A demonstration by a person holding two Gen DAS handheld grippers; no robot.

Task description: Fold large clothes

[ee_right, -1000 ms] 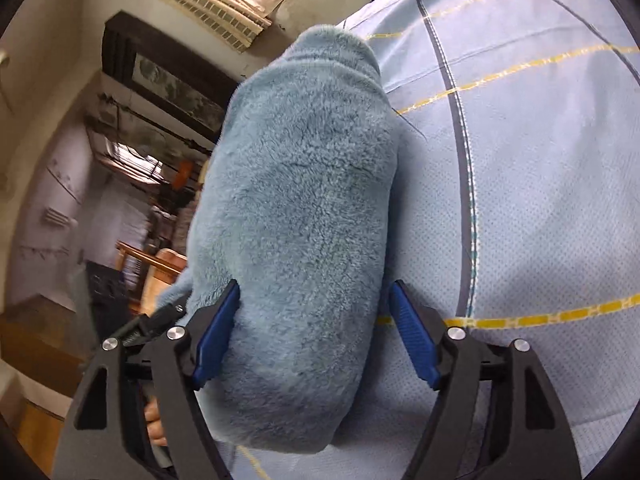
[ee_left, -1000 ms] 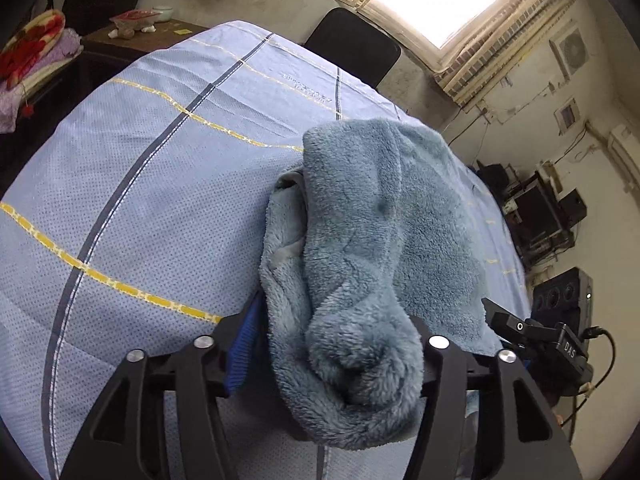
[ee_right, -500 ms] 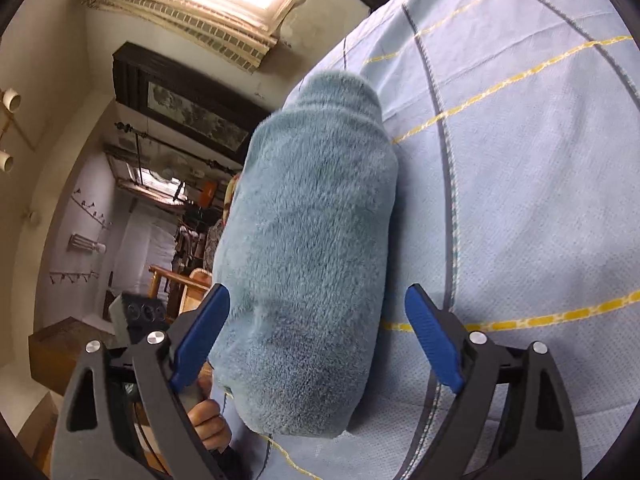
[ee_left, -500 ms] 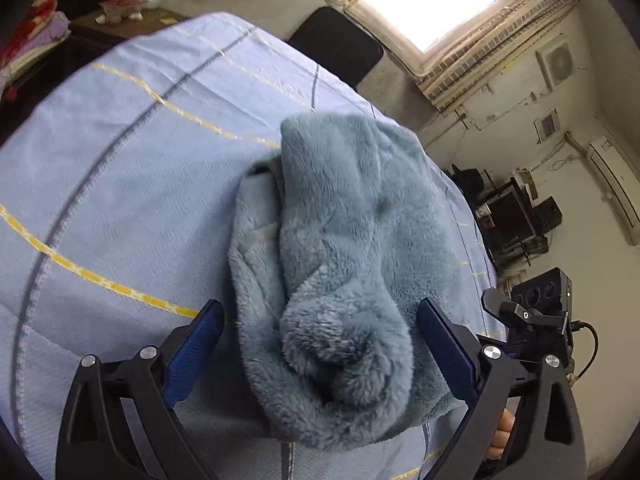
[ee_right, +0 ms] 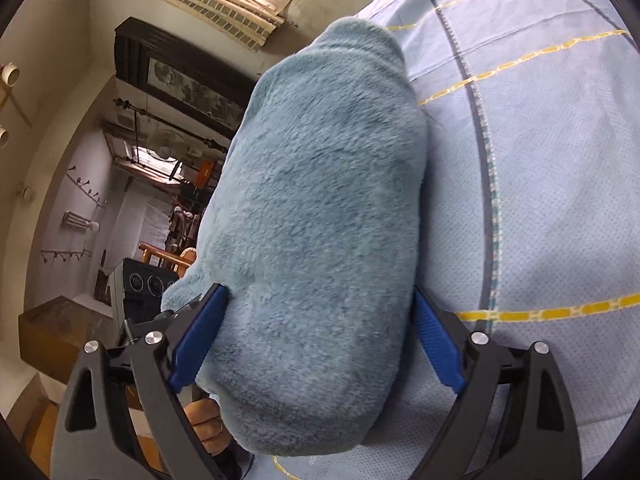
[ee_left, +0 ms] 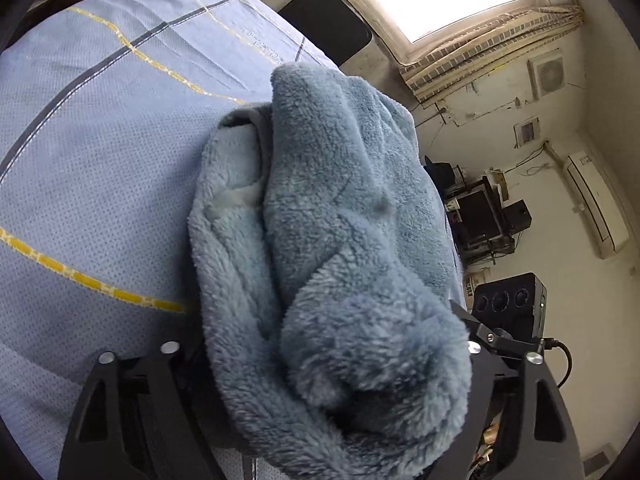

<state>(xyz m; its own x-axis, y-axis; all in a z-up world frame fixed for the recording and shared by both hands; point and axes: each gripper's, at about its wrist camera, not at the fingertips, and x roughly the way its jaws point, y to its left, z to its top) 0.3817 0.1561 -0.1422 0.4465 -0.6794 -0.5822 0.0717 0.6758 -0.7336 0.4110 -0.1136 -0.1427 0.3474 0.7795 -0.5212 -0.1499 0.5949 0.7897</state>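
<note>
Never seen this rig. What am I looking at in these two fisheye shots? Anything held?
No robot: a person carries a two-finger gripper in each hand, each with a fisheye camera looking along its fingers. One picture is from the left gripper, the other from the right gripper; the black arms below are its fingers. A folded blue fleece garment lies on the blue checked sheet, between both pairs of fingers. The left jaws have just been closing; fleece hides the pads, so a grip can't be confirmed. The right jaws have just been opening; the blue pads flank the garment without clearly squeezing.
</note>
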